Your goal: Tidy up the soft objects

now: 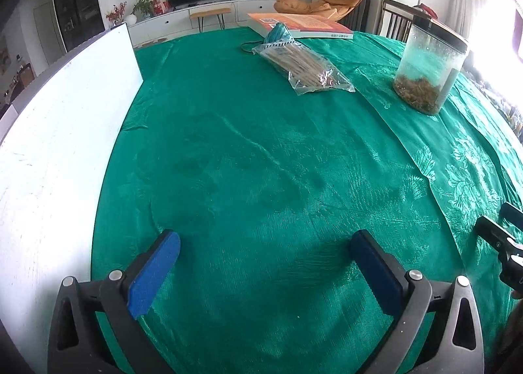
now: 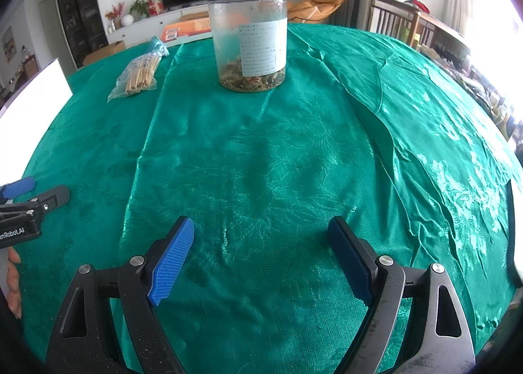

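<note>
A shiny green patterned cloth [image 1: 261, 151] covers the table, and a second green layer [image 1: 457, 158] lies over its right part with a wrinkled edge. My left gripper [image 1: 264, 236] hangs open just above the bare cloth, nothing between its blue pads. In the right wrist view the overlapping green cloth [image 2: 278, 161] spreads from a straight left edge to creased folds on the right. My right gripper [image 2: 261, 223] is open over it and holds nothing. The two grippers are side by side: the right gripper [image 1: 497, 217] shows at the picture's right edge, the left gripper [image 2: 42, 189] at the other's left edge.
A clear jar with a black lid [image 2: 250, 40] stands at the back, also in the left view [image 1: 428, 70]. A plastic bag of wooden sticks [image 1: 307, 70] and an orange book [image 1: 300, 25] lie far back. A white board [image 1: 65, 112] borders the left. A hand [image 2: 13, 276] holds the left gripper.
</note>
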The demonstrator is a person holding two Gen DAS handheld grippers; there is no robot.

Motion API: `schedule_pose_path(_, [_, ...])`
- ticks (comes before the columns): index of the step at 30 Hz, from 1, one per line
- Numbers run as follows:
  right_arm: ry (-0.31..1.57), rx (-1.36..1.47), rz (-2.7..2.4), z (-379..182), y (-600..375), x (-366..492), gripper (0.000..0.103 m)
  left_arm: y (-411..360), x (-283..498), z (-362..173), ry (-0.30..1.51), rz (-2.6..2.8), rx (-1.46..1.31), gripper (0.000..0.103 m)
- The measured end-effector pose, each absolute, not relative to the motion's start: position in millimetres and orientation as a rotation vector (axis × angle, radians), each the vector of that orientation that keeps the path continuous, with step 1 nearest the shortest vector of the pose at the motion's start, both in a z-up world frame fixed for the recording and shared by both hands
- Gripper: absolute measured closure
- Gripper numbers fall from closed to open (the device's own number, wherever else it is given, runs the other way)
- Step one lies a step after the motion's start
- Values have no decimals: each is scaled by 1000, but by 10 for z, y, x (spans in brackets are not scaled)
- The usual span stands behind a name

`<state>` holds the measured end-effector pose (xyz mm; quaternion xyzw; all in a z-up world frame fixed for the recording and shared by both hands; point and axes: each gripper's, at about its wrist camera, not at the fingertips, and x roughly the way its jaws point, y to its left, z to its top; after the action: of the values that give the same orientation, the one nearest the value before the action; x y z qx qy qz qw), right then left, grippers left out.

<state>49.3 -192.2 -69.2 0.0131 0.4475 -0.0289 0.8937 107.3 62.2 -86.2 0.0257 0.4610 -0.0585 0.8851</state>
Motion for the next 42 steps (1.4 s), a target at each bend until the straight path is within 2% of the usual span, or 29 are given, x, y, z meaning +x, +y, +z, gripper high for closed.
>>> schedule_pose_path(7, [935,-13,15,-649,-1768,678,16,606,1074,-858,956,-117,52,0])
schedule_pose_path(14, [854,-98,229,-400,-988,1707,17,603,1074,-860,957,-118,51,0])
schedule_pose_path(18, [939,-96,284,-548,-596,2479,19,593,1069,-859,957,-117,51,0])
schedule_pose_path(21, [1069,-60,271,-765,-467,2948,18,593,1069,-860,957,-118,51,0])
schedule_pose_path(22, [1031,-75,263,-727,-452,2962,21,592,1069,-861,957,-118,50,0])
schedule_pose_path(23, [1034,-77,272,-733,-453,2953,35,586,1068,-861,957,-117,51,0])
schedule_pose_path(24, [1019,-99,262,-710,-467,2888,43,580,1069,-861,957,-117,50,0])
schedule_pose_path(25, [1017,-104,268,-704,-501,2800,56,575,1068,-861,957,-117,50,0])
schedule_pose_path(33, [1049,-146,246,-582,-1164,1450,58,574,1069,-865,957,-118,50,0])
schedule_pose_path(37, [1048,-49,153,-553,-1724,703,58,567,1070,-866,957,-117,51,0])
schedule_pose_path(42, [1015,39,-10,-524,-2306,866,58,567,1062,-861,957,-115,49,0])
